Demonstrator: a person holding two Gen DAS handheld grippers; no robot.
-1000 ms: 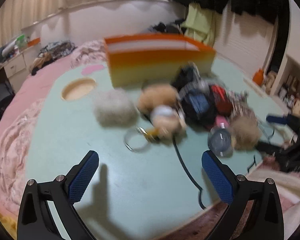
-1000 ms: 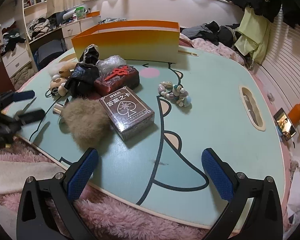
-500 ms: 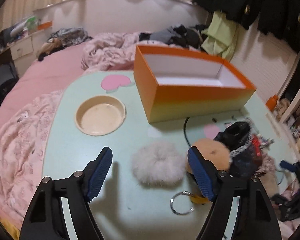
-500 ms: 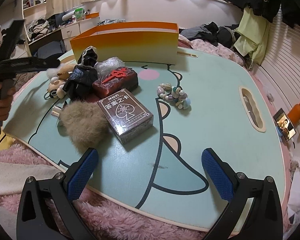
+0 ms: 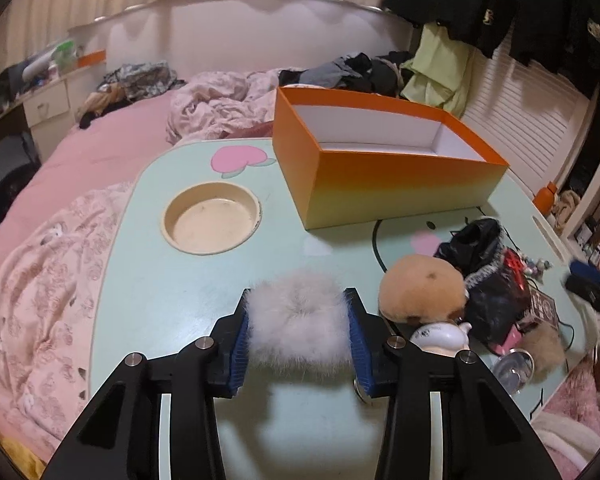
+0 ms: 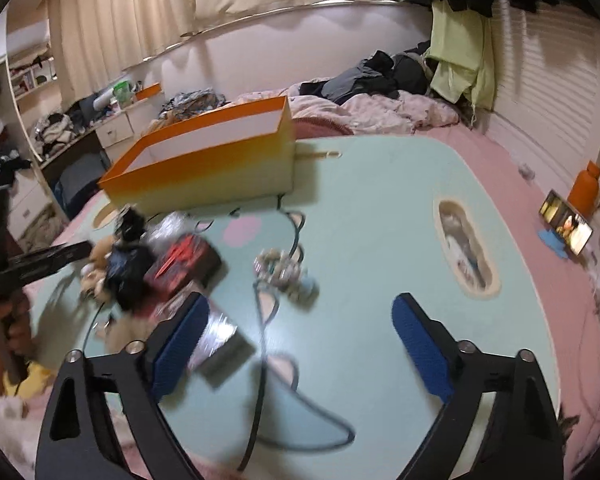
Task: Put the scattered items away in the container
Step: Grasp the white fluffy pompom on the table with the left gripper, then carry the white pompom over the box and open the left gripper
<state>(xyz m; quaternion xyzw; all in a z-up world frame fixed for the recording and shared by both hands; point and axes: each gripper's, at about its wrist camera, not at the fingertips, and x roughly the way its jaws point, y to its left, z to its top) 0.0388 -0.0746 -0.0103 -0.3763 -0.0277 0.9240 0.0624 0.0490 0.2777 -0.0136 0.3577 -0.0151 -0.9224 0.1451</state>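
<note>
A white fur ball [image 5: 298, 320] lies on the mint table [image 5: 148, 280] between the pads of my left gripper [image 5: 298, 330], whose jaws are closing and press into its fluff on both sides. Behind it stands the empty orange box [image 5: 380, 184]. A tan plush [image 5: 420, 288] and a black pouch [image 5: 488, 300] lie to the right. My right gripper [image 6: 302, 306] hovers over the table with its jaws wide and just starting to close, nothing between them. A card box [image 6: 220, 336] sits by its left finger, a bead bracelet [image 6: 284, 272] ahead, blurred.
A round cup recess [image 5: 212, 220] is sunk in the table left of the box. A red case [image 6: 184, 260] and a brown fur ball [image 5: 544, 350] are in the pile. A phone [image 6: 566, 226] and an orange bottle [image 6: 586, 188] stand off the table's right edge. Pink bedding surrounds the table.
My left gripper moved forward around the white fur ball and its jaws closed onto it. The right gripper swung up and rolled, so its view is now blurred and tilted.
</note>
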